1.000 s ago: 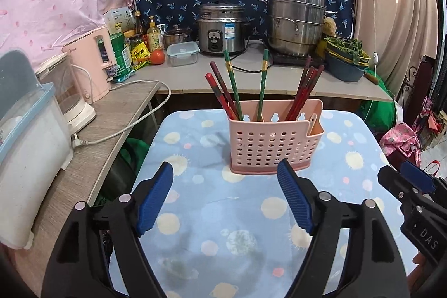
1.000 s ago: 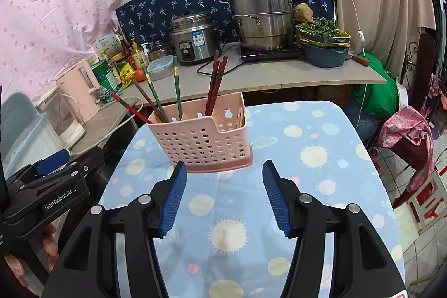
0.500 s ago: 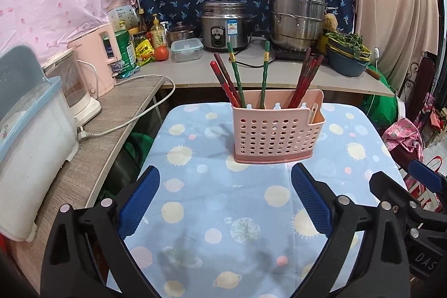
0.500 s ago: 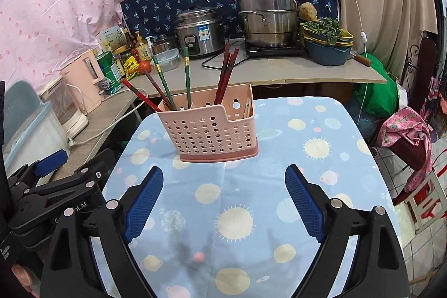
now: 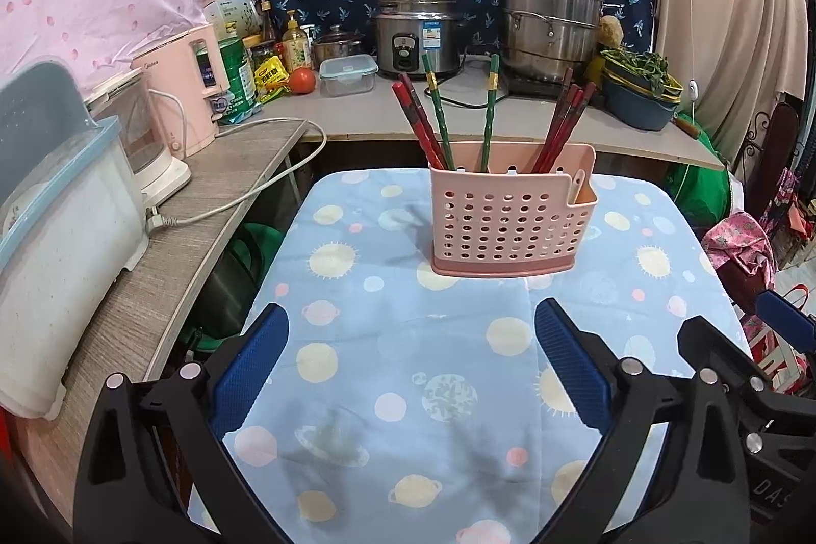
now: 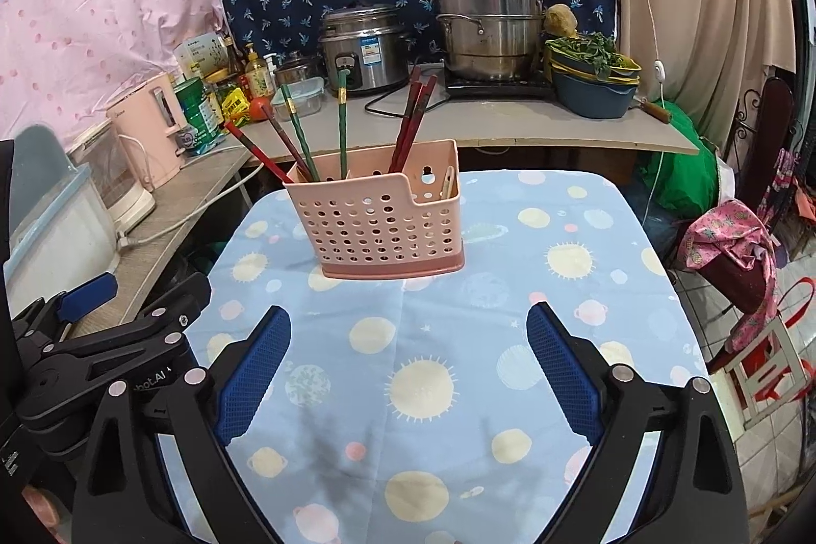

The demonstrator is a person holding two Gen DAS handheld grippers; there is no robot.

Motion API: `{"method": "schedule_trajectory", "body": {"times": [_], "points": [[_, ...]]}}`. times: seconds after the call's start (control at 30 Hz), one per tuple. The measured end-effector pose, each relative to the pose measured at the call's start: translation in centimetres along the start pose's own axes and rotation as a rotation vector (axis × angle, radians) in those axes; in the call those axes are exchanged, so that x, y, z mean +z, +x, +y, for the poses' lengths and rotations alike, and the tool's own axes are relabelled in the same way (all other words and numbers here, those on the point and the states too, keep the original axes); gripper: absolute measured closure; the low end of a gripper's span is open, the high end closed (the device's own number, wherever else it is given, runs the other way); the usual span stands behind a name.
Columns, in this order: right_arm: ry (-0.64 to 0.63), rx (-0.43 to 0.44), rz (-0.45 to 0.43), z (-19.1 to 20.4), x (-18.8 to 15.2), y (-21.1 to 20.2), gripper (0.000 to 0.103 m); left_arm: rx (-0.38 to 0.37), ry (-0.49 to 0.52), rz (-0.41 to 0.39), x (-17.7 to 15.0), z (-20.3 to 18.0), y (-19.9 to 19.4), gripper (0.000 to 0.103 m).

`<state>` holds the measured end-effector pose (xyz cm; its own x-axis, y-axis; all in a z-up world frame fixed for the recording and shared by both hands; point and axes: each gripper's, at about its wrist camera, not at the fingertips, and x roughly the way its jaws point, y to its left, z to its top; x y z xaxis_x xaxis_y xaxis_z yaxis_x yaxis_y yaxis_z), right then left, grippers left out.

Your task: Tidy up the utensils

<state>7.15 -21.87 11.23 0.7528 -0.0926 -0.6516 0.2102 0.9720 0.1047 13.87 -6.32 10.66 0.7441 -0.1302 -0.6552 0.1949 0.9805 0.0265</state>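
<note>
Holder (image 5: 511, 215) stands at twelve o'clock, apart from both claws; chopsticks (image 5: 488, 121) upright; left claw (image 5: 410, 368) and right claw (image 6: 405, 370) gape empty, equally near.

The pink holder (image 5: 510, 212) hides the chopsticks' (image 5: 438, 121) lower ends and most of a spoon (image 5: 579, 182).

Bare tablecloth (image 5: 408, 340) lies before the pink caddy (image 5: 510, 217); slanting chopsticks (image 5: 433, 121) crowd the space above it.

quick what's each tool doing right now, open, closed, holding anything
Left tool: open, holding nothing.
Right tool: open, holding nothing.
</note>
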Motion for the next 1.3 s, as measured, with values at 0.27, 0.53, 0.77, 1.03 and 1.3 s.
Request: {"method": "schedule_trajectory", "body": {"times": [0.27,0.53,0.77,1.03,1.3], "points": [[-0.009,-0.016,0.008,0.1,-0.4,0.0,0.013,-0.001,-0.001,0.010,-0.3,0.0,0.1,0.010],[-0.014,-0.023,0.017,0.3,-0.6,0.2,0.013,0.003,0.001,0.017,-0.5,0.0,0.3,0.010],[-0.024,-0.031,0.030,0.5,-0.9,0.7,0.013,0.014,0.001,0.022,-0.6,0.2,0.6,0.010],[-0.021,-0.040,0.037,0.6,-1.2,1.0,0.013,0.025,0.011,0.030,-0.8,0.1,1.0,0.010],[-0.029,-0.049,0.042,0.5,-1.2,1.2,0.013,0.031,0.016,0.027,-0.8,0.2,1.2,0.010]]}}
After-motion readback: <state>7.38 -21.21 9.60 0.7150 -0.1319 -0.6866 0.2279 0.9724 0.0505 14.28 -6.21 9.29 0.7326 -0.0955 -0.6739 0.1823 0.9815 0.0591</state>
